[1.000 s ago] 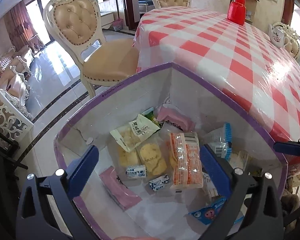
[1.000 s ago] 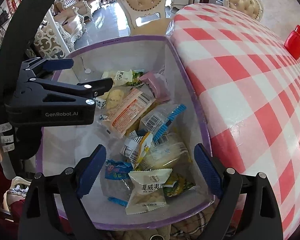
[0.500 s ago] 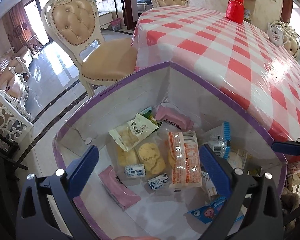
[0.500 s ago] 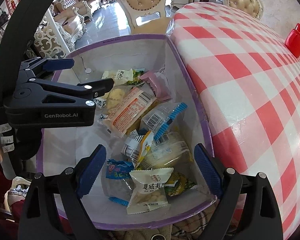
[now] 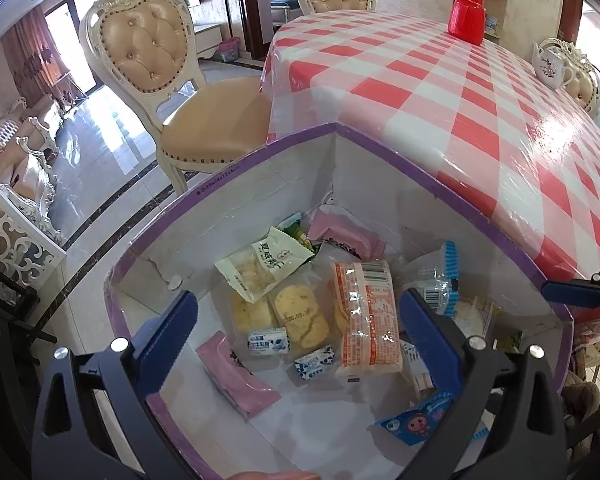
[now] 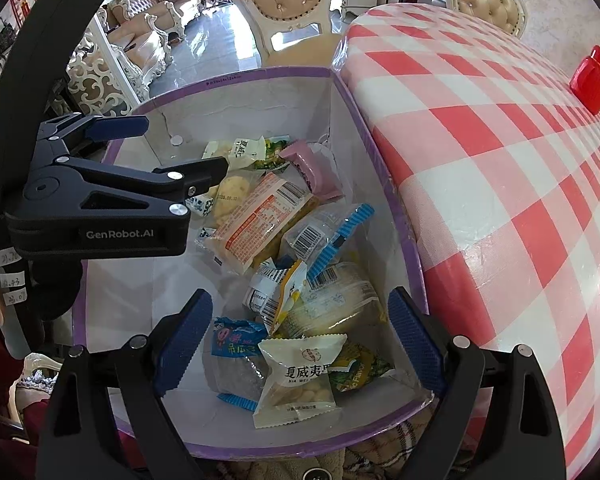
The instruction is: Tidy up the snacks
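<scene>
A white box with a purple rim [image 5: 428, 172] [image 6: 384, 168] stands beside the table and holds several snack packets. Among them are an orange-printed biscuit pack [image 5: 366, 316] [image 6: 260, 220], a pink packet [image 5: 236, 376], a cream packet with green print [image 5: 266, 266] and a white packet [image 6: 300, 380]. My left gripper [image 5: 298, 330] is open and empty above the box; it also shows in the right wrist view [image 6: 172, 156]. My right gripper [image 6: 300, 336] is open and empty above the box's near end.
The table with a red-and-white checked cloth [image 5: 480, 100] [image 6: 500, 160] is to the right of the box. A red container [image 5: 466, 14] and a white teapot [image 5: 550, 64] stand on it. Cushioned chairs [image 5: 180, 92] stand on the tiled floor at the left.
Both grippers stay open over the box. The left wrist view has drifted slightly; the snacks have not moved.
</scene>
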The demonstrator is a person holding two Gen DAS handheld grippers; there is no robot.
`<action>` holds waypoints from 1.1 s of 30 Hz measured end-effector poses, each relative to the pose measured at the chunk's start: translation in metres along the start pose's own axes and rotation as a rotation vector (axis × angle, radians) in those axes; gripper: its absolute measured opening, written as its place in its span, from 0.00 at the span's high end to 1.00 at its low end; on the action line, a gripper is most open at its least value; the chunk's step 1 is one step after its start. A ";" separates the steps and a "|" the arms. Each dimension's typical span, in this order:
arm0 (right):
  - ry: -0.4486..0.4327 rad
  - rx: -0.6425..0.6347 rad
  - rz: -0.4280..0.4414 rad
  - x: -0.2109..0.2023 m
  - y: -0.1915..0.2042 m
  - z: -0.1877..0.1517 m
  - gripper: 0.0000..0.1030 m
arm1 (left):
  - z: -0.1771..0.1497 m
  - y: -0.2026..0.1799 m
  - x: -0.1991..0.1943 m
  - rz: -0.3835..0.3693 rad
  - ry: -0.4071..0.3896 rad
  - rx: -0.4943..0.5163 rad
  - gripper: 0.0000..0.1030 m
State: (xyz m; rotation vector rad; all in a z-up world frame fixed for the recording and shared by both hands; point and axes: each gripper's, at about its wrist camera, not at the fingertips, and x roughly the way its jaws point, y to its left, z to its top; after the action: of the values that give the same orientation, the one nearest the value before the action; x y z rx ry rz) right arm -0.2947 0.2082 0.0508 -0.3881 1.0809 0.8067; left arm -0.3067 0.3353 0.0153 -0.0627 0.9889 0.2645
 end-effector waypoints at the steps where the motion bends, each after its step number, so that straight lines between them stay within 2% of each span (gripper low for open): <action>1: 0.001 0.000 0.000 0.000 0.000 0.000 0.16 | 0.000 0.000 0.000 0.001 0.000 -0.001 0.02; 33: 0.006 -0.001 0.006 0.001 0.000 -0.004 0.16 | 0.000 -0.002 0.000 0.000 -0.002 0.020 0.02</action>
State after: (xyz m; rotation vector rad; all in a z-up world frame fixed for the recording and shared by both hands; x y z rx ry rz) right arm -0.2972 0.2065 0.0478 -0.3882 1.0881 0.8115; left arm -0.3058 0.3339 0.0150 -0.0442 0.9891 0.2546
